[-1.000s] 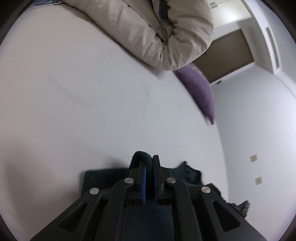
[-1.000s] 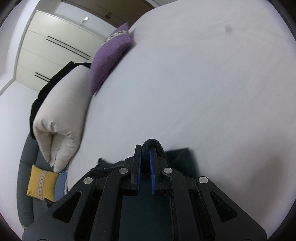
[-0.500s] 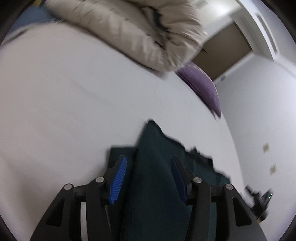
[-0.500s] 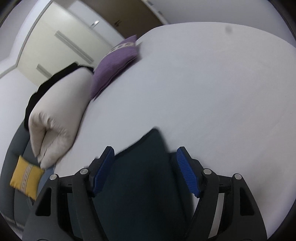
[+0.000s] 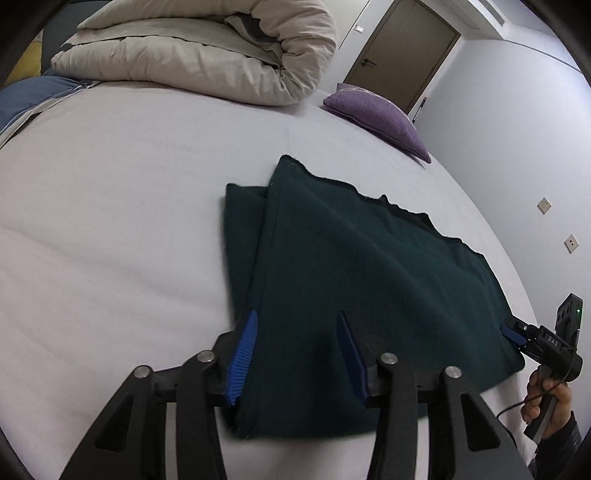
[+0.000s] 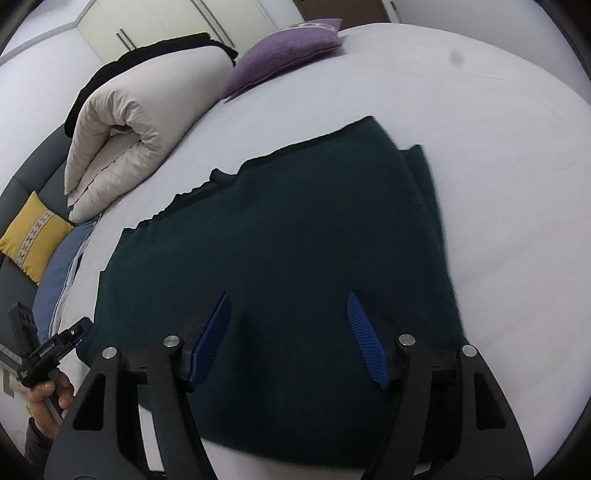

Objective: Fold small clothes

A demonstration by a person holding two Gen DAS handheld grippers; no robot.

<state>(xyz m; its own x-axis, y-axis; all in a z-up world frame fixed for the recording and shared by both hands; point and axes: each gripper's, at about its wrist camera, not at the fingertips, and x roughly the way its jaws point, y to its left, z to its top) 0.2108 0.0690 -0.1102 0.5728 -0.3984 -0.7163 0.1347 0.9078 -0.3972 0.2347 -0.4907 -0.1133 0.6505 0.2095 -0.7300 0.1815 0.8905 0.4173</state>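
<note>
A dark green garment (image 5: 354, 280) lies folded flat on the white bed (image 5: 110, 229), one layer over another, with a narrow strip of the lower layer showing along its left side. My left gripper (image 5: 297, 315) hovers over its near edge. The jaws stand apart and are closing, the cloth lies under them, and the pads do not press on it. My right gripper (image 6: 288, 297) hangs over the same garment (image 6: 295, 229) near its other end, jaws wide and closing, pads clear of the cloth. Each view shows a hand (image 5: 546, 402) (image 6: 48, 391) holding the other gripper's handle.
A rolled beige duvet (image 5: 221, 55) and a purple cushion (image 5: 376, 114) lie at the far side of the bed. A yellow cushion (image 6: 33, 236) and blue fabric (image 6: 62, 273) sit at the bed's left edge. A brown door (image 5: 402, 48) and a wardrobe (image 6: 166, 22) stand beyond.
Both grippers were shut on the garment's folded edge a second ago. They have let go, opened and drawn back toward me, rolling as they went. The garment now lies flat, folded over.
</note>
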